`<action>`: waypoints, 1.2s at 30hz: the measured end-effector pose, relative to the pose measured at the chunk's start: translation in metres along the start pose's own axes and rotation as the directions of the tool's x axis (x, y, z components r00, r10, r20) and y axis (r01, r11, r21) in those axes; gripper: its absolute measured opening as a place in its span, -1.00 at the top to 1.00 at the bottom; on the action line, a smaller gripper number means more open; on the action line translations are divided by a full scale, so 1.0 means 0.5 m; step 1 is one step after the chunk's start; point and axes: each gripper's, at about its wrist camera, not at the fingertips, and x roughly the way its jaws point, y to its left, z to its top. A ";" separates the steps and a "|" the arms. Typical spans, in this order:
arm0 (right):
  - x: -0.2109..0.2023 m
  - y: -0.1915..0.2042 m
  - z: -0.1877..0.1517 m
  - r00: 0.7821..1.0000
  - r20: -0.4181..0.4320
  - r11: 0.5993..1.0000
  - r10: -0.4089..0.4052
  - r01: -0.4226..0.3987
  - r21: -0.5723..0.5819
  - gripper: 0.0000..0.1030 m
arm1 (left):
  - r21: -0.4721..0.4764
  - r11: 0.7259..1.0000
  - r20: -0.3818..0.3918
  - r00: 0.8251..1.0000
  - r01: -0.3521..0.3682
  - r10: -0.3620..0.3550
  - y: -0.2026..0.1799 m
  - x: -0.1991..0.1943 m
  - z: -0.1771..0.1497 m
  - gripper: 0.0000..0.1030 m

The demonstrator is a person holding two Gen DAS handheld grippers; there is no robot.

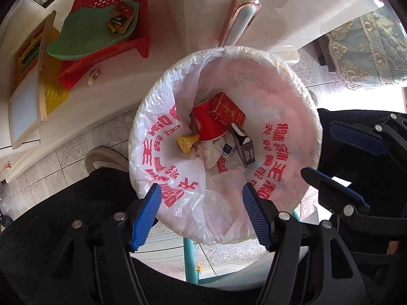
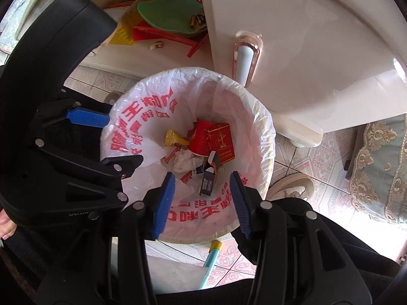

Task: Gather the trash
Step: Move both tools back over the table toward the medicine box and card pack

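Both grippers, left (image 1: 201,213) and right (image 2: 202,203), gape empty above the lined bin (image 1: 309,137) on patterned floor tiles (image 1: 66,157).

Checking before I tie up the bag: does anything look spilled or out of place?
Nothing has spilled: the red cup, red box and crumpled paper lie inside the bag. More wrappers remain on the green tray.

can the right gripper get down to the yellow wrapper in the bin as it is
Probably yes: the right hand-held gripper hangs open over the bin, and the yellow wrapper lies uncovered on top.
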 end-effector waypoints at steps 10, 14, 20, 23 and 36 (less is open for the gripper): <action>-0.347 -0.054 0.068 0.981 0.192 0.999 0.014 -0.008 -0.037 -0.69 | -0.055 0.996 0.259 0.964 0.074 -0.057 0.019 -0.396 0.014 -0.77; -0.482 -0.113 0.157 0.956 0.293 1.000 -0.019 0.024 -0.012 -0.73 | -0.076 0.997 0.353 0.936 0.023 0.005 0.023 -0.549 0.071 -0.80; -0.628 -0.193 0.297 0.918 0.397 1.000 -0.019 0.011 0.021 -0.74 | -0.076 0.996 0.380 0.925 0.056 -0.023 0.012 -0.680 0.170 -0.81; -0.673 -0.218 0.353 0.905 0.426 1.000 -0.014 0.020 -0.008 -0.74 | -0.075 0.996 0.399 0.917 0.052 -0.018 0.000 -0.709 0.211 -0.81; -0.635 -0.347 0.519 0.941 0.337 0.994 0.027 0.011 -0.110 -0.74 | -0.106 0.991 0.315 0.948 0.083 -0.046 -0.005 -0.639 0.386 -0.81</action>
